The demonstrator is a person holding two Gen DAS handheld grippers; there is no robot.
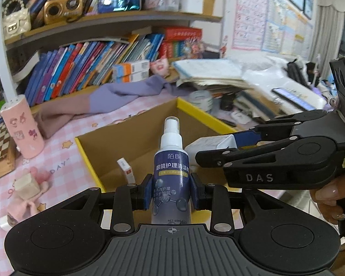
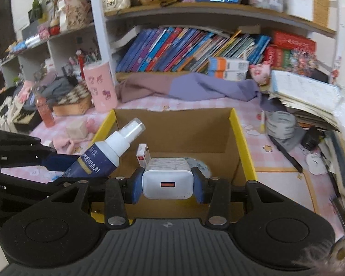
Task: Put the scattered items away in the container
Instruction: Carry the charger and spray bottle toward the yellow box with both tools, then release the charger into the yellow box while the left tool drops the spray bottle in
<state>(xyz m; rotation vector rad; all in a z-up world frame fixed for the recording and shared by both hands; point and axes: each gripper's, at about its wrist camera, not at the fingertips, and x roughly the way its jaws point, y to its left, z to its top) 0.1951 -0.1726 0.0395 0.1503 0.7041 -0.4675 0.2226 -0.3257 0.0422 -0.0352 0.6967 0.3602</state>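
My left gripper (image 1: 171, 189) is shut on a dark blue spray bottle (image 1: 171, 172) with a white pump top, held over the near edge of the yellow-rimmed cardboard box (image 1: 203, 112). My right gripper (image 2: 168, 184) is shut on a white USB charger (image 2: 168, 180), also over the box (image 2: 242, 142). The right gripper shows in the left wrist view (image 1: 196, 155) coming in from the right with the charger (image 1: 209, 143). The bottle shows tilted in the right wrist view (image 2: 108, 151). A small white and red carton (image 1: 127, 170) stands inside the box.
A pink cylinder (image 1: 23, 128) stands left of the box on the pink checked cloth. A pink plush with a beige block (image 1: 27, 188) lies at the left. A tape roll (image 2: 280, 124) and stacked papers (image 2: 308, 96) sit to the right. A purple cloth (image 2: 195, 87) and bookshelves lie behind.
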